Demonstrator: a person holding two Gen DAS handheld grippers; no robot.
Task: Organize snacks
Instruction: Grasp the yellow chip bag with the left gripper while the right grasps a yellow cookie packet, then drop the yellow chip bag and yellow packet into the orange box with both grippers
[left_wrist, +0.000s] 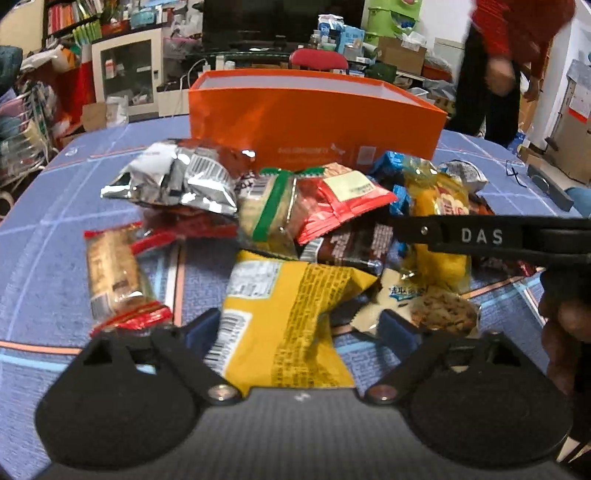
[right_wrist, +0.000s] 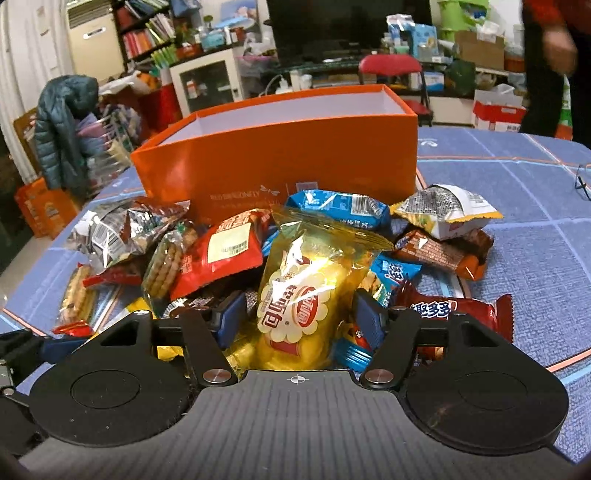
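A heap of snacks (left_wrist: 295, 221) is seen mid-frame on the blue cloth (left_wrist: 55, 229), just before the orange box (left_wrist: 314, 122) at upper centre. The left gripper (left_wrist: 299, 328) is spread wide around a yellow bag (left_wrist: 291, 317), its pads not clearly pressing. The right gripper (right_wrist: 299, 314) is half-closed with both pads against a clear yellow pack (right_wrist: 303, 295).

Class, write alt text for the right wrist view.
The right gripper straddles a clear yellow cake packet atop a heap of wrapped snacks, with an open orange cardboard box behind on the blue patterned tablecloth.
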